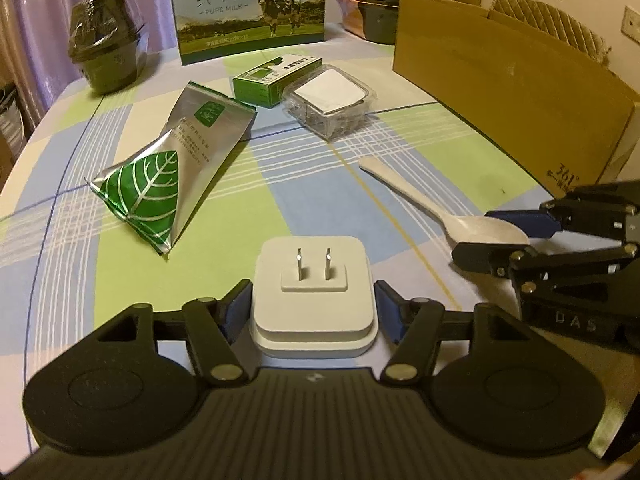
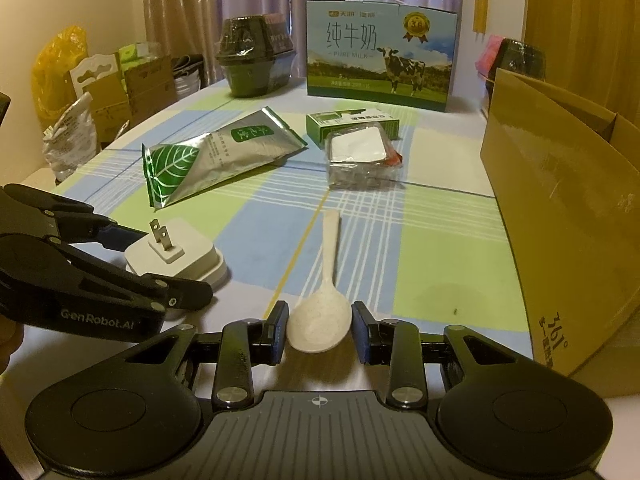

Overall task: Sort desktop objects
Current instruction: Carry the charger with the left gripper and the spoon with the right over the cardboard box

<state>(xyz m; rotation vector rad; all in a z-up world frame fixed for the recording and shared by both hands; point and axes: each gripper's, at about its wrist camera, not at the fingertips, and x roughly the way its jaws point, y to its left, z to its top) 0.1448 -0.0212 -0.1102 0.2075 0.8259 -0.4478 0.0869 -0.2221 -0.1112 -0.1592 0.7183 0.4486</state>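
A white two-prong plug adapter [image 1: 312, 292] lies prongs-up on the checked tablecloth. My left gripper [image 1: 312, 306] has a blue pad against each of its sides. From the right wrist view the adapter [image 2: 176, 256] sits between the left gripper's [image 2: 160, 266] two fingers. A cream plastic spoon [image 2: 324, 300] lies with its handle pointing away. Its bowl sits between the pads of my right gripper [image 2: 320, 332], which touch both sides. The left wrist view shows the spoon [image 1: 436, 204] and the right gripper [image 1: 486, 236] at the right. Both objects rest on the table.
Further back lie a silver and green leaf pouch [image 1: 172, 168], a small green box [image 1: 276, 80] and a clear plastic box [image 1: 332, 100]. A milk carton [image 1: 248, 8] and wrapped dark bowls [image 1: 106, 44] stand at the far edge. An open cardboard box [image 2: 560, 208] fills the right side.
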